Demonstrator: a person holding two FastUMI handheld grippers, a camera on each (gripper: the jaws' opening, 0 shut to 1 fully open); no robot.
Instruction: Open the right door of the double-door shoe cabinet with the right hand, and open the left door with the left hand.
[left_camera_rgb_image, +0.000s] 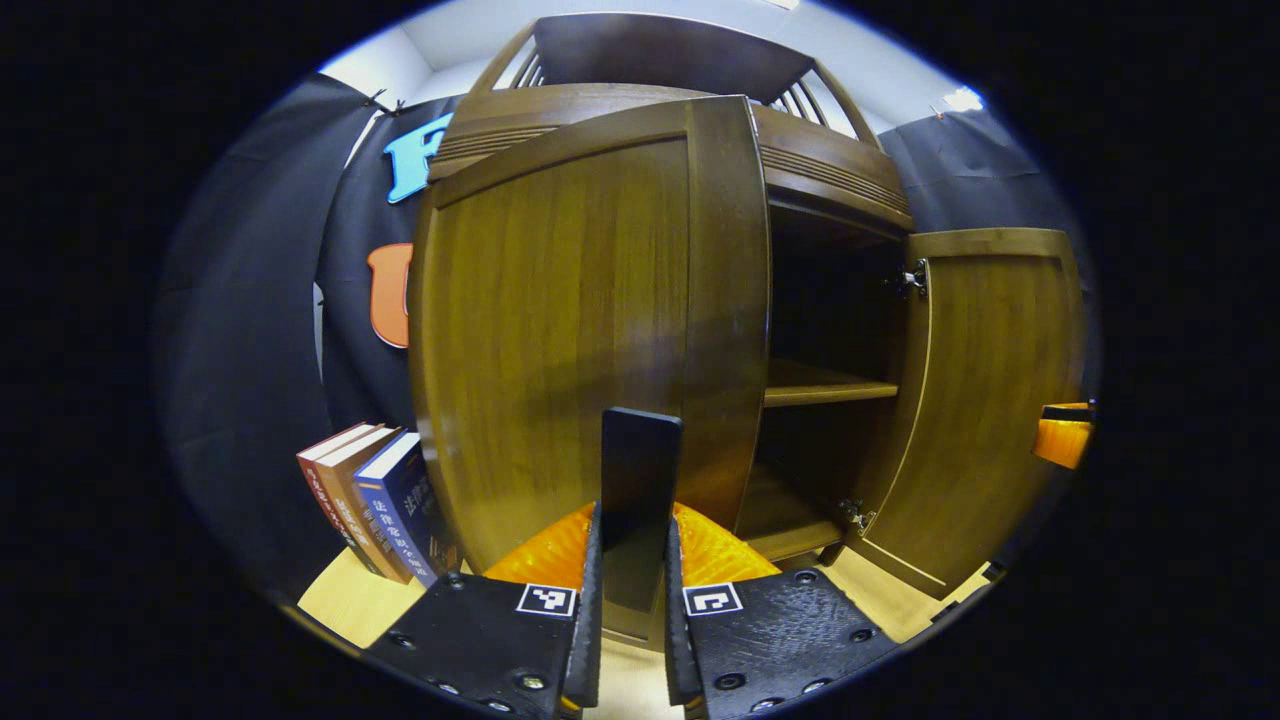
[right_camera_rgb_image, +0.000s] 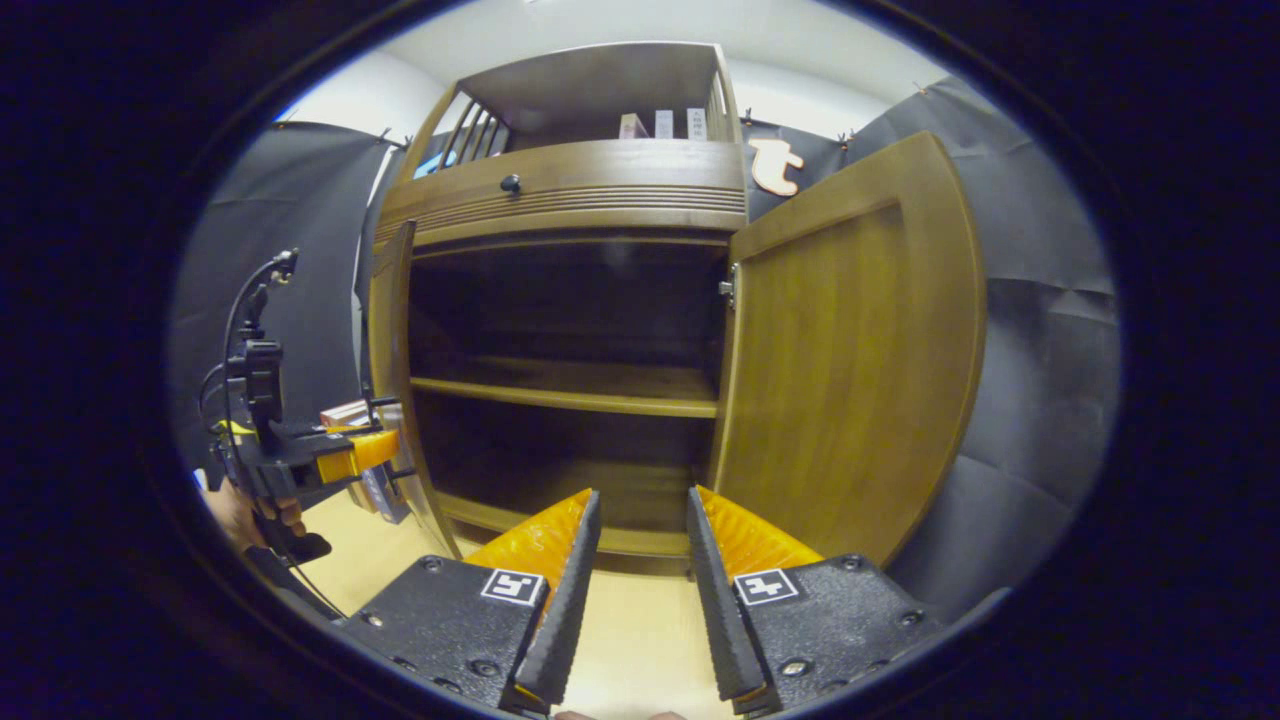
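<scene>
- The shoe cabinet (right_camera_rgb_image: 560, 190) stands straight ahead in the right gripper view, dark brown wood with a grooved band across its upper front and a railed top compartment above.
- Both of its two doors are swung out. The right door (right_camera_rgb_image: 850, 350) hangs wide open on its hinge side, inner face toward the camera, against the black cloth wall.
- The left door (left_camera_rgb_image: 590, 330) looms close in the left gripper view, a framed panel with vertical grain, standing out from the cabinet front.
- There's a dark flat handle (left_camera_rgb_image: 640, 480) rising from that door's lower edge, and the left gripper (left_camera_rgb_image: 632, 590) has its two fingers pinched on it, one on each side, jaws narrow with the handle between them.
- The right gripper (right_camera_rgb_image: 637, 570) sits low in front of the open cabinet, jaws apart with nothing between them, pale floor showing in the gap.
- Inside: one shelf (right_camera_rgb_image: 565, 395) across the middle, giving two dark compartments, upper and lower.
- One small round knob (right_camera_rgb_image: 510, 183) sits on the grooved band.
- Three books (left_camera_rgb_image: 375, 505) lean together on the floor just left of the cabinet.
- In the right gripper view the left gripper appears farther off at the left door's edge, held by a hand (right_camera_rgb_image: 250, 515).
</scene>
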